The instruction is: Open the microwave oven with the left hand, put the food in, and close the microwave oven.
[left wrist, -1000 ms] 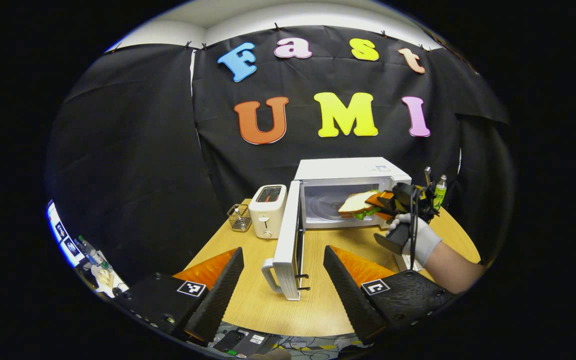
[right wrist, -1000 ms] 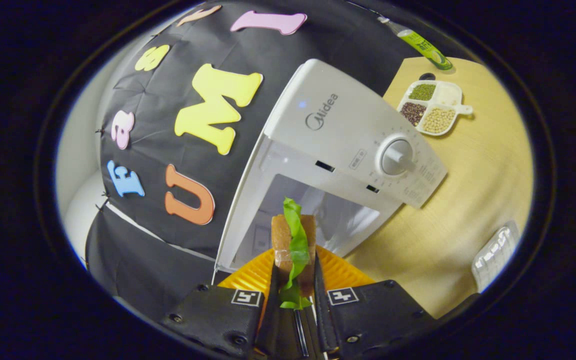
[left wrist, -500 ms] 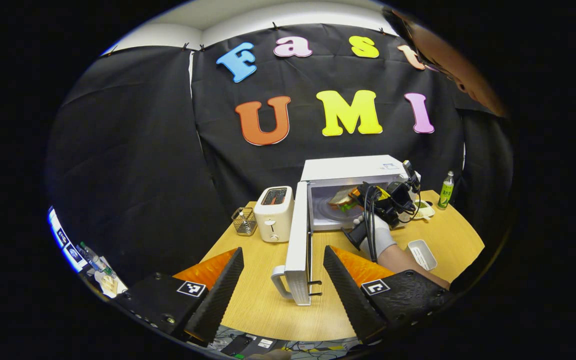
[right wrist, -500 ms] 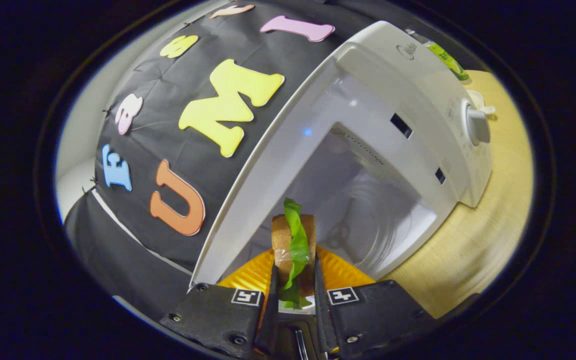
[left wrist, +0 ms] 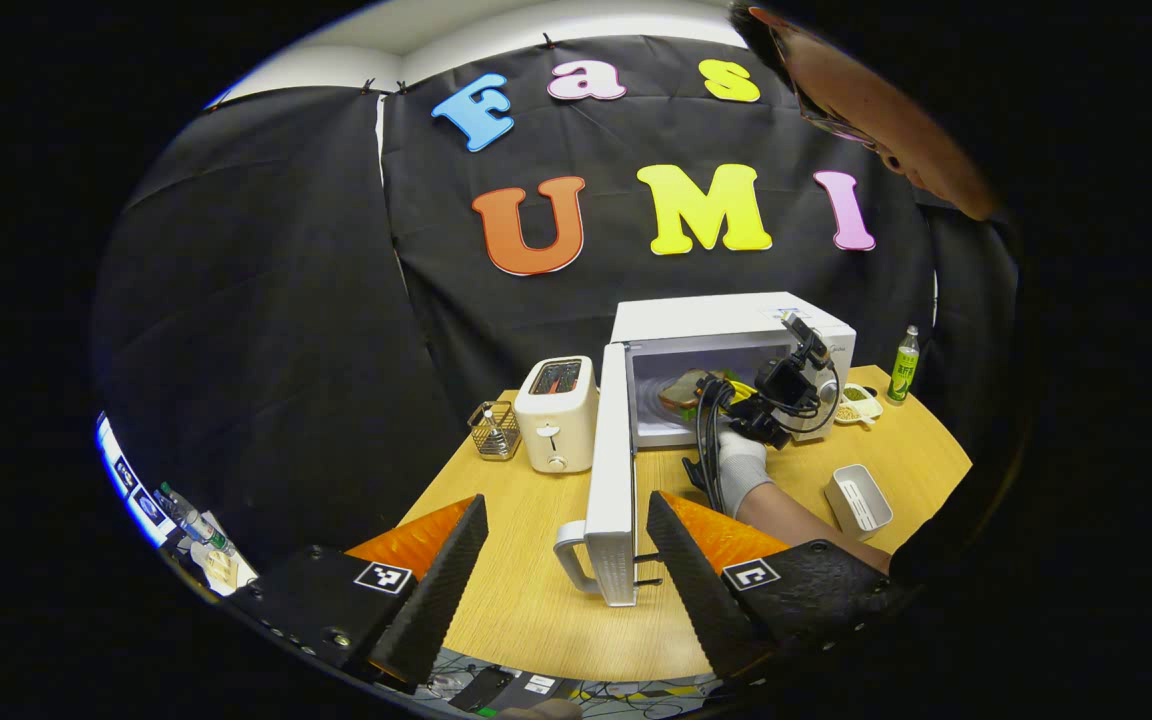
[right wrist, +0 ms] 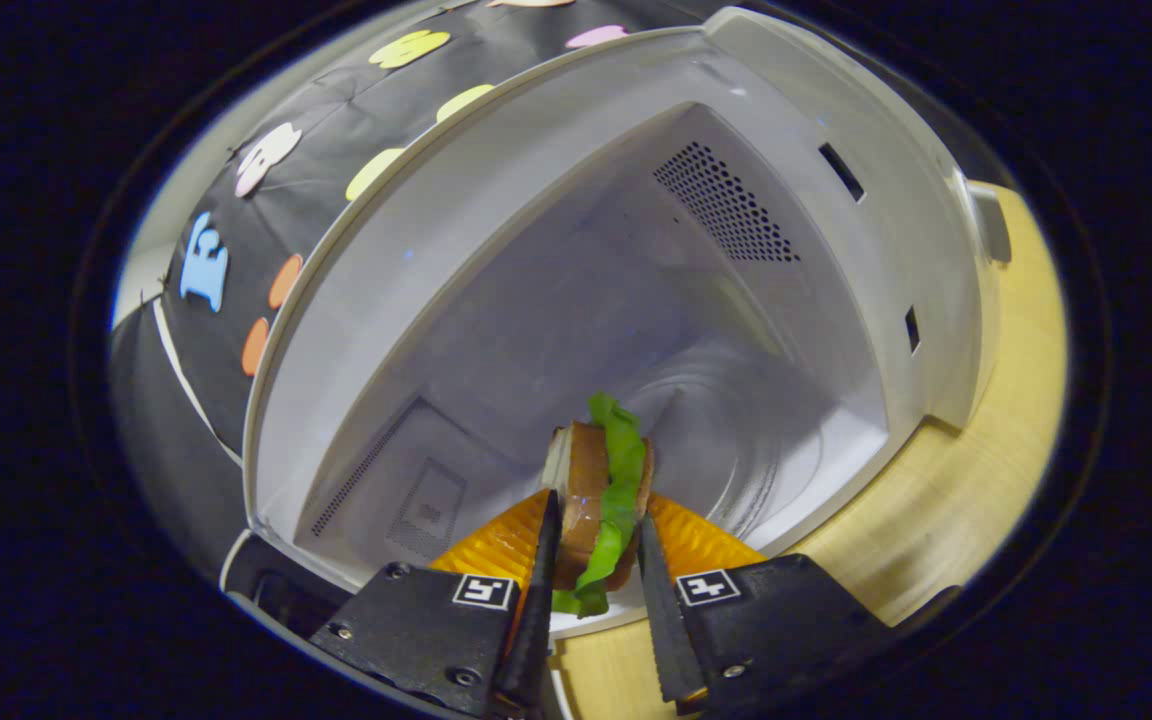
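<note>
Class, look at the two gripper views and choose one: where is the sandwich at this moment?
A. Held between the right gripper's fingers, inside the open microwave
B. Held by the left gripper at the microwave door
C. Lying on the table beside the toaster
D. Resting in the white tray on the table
A: the sandwich sits clamped in the right gripper, with the microwave cavity walls around it.

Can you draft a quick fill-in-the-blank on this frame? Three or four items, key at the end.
1. The microwave door stands ____.
2. The right gripper is shut on a ____.
3. Left of the microwave, in the left gripper view, stands a white ____.
4. The left gripper has its jaws ____, holding nothing.

Missing words: open; sandwich; toaster; open
</note>
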{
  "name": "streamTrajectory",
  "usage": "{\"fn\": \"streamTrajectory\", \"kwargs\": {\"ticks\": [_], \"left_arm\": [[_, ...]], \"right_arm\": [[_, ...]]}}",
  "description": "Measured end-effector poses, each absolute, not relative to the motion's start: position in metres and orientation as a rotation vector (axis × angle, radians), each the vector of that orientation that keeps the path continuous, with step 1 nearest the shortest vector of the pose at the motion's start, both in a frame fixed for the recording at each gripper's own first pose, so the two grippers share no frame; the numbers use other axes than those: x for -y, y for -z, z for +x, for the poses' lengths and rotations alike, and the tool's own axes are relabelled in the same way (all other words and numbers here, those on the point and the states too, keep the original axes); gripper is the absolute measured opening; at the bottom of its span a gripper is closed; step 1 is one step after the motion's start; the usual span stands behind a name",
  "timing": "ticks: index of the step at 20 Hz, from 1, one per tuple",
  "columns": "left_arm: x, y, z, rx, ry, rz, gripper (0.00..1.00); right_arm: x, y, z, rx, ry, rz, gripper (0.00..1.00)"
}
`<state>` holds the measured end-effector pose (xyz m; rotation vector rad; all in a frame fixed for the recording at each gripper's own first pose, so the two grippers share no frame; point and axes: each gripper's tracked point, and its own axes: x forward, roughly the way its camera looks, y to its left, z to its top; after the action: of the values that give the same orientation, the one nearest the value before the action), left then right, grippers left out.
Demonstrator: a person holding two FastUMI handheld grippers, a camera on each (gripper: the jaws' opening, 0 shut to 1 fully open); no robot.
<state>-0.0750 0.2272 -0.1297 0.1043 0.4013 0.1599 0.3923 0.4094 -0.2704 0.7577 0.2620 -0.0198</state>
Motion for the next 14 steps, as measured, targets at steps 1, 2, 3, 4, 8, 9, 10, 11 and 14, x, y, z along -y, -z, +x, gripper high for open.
{"fn": "streamTrajectory", "kwargs": {"ticks": [1,2,3,4,8,9,10,11,14], "left_arm": [[-0.226,0.132,-0.075,-0.403,-0.157,0.108,0.97],[-0.225,0.132,-0.075,-0.4,-0.153,0.111,0.96],[-0.225,0.132,-0.076,-0.394,-0.151,0.109,0.97],[-0.224,0.131,-0.075,-0.393,-0.151,0.103,0.97],[-0.228,0.131,-0.074,-0.375,-0.167,0.077,0.97],[-0.228,0.13,-0.075,-0.369,-0.17,0.074,0.97],[-0.228,0.13,-0.075,-0.366,-0.173,0.073,0.97],[-0.229,0.129,-0.078,-0.361,-0.174,0.071,0.97],[-0.228,0.124,-0.078,-0.351,-0.176,0.049,0.97]], "right_arm": [[-0.404,0.271,0.392,-0.256,0.039,0.682,0.53],[-0.399,0.271,0.392,-0.255,0.054,0.599,0.53],[-0.393,0.266,0.39,-0.243,0.053,0.523,0.7],[-0.39,0.262,0.388,-0.232,0.051,0.463,0.73],[-0.376,0.237,0.378,-0.168,0.031,0.355,0.85],[-0.378,0.234,0.373,-0.167,0.016,0.331,0.94],[-0.378,0.231,0.369,-0.17,0.001,0.315,0.92],[-0.377,0.227,0.366,-0.165,-0.015,0.307,0.92],[-0.374,0.213,0.344,-0.165,-0.051,0.3,0.92]]}}
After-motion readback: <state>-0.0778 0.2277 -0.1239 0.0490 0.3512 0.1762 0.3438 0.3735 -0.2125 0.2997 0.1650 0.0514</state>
